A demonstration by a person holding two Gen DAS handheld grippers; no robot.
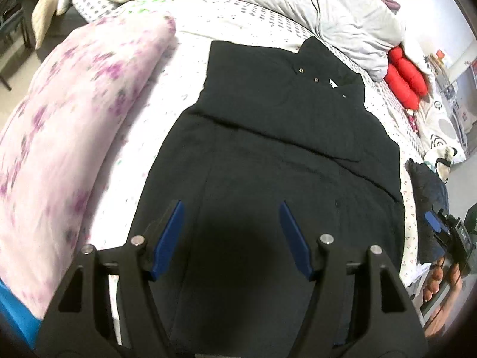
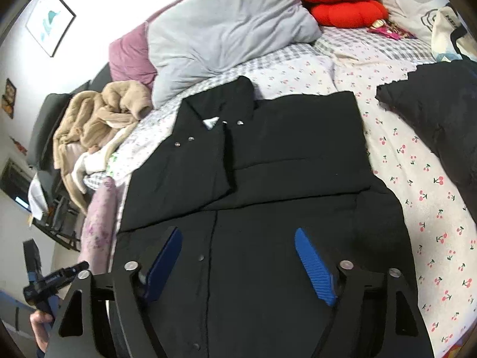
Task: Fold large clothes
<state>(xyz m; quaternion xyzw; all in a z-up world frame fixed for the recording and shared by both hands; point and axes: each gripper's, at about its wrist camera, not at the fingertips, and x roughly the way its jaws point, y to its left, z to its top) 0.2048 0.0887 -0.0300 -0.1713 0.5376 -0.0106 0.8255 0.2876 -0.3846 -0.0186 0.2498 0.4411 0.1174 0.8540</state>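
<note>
1. A black coat lies flat on the bed, both sleeves folded across its chest, ready for the next fold.
2. Left tongs hover apart over the hem, empty.
3. Right tongs hover apart too, holding nothing.

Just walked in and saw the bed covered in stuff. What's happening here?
A person is folding a black coat laid flat on the bed, using a handheld gripper in each hand. Its sleeves are already folded across the chest. The left gripper and right gripper hover above the coat's lower part, jaws open, holding nothing.
</note>
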